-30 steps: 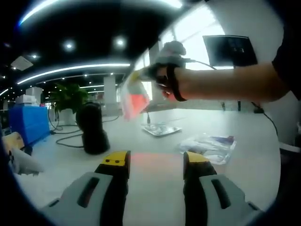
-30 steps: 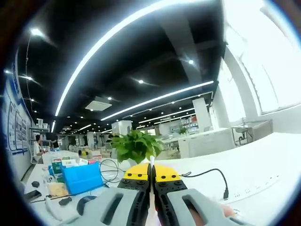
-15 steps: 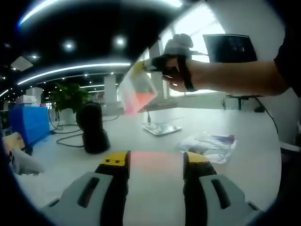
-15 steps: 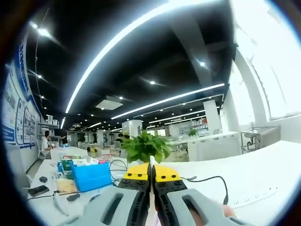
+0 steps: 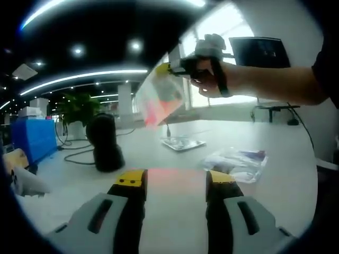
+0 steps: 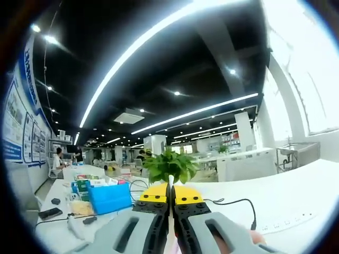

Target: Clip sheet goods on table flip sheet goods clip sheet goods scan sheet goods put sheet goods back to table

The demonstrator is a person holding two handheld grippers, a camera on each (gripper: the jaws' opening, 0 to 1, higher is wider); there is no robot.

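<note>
The sheet goods [image 5: 159, 98], a clear flat packet with a red patch, hang in the upper middle of the left gripper view, pinched at the top edge by the right gripper [image 5: 165, 69], whose yellow-tipped fingers are pressed together on it. A person's hand [image 5: 212, 74] and bare forearm reach in from the right of that frame to hold this gripper. In the right gripper view the same gripper [image 6: 170, 191] rises from the bottom centre with its fingers [image 6: 186, 194] pressed together on a thin white edge of the packet [image 6: 170, 181] that sticks up between them. The left gripper [image 5: 172, 180] sits low in its own view with its two yellow-tipped fingers [image 5: 130, 179] spread apart and nothing between them, just above the pale table [image 5: 175, 159]. On the table lie another clear packet [image 5: 237, 162] at centre right and a flatter shiny one [image 5: 181, 143] farther back. A black scanner [image 5: 104, 143] stands at centre left, a potted plant [image 5: 77, 108] behind it and a blue bin [image 5: 32, 136] at the far left. A dark monitor [image 5: 259, 53] sits at the upper right.
</note>
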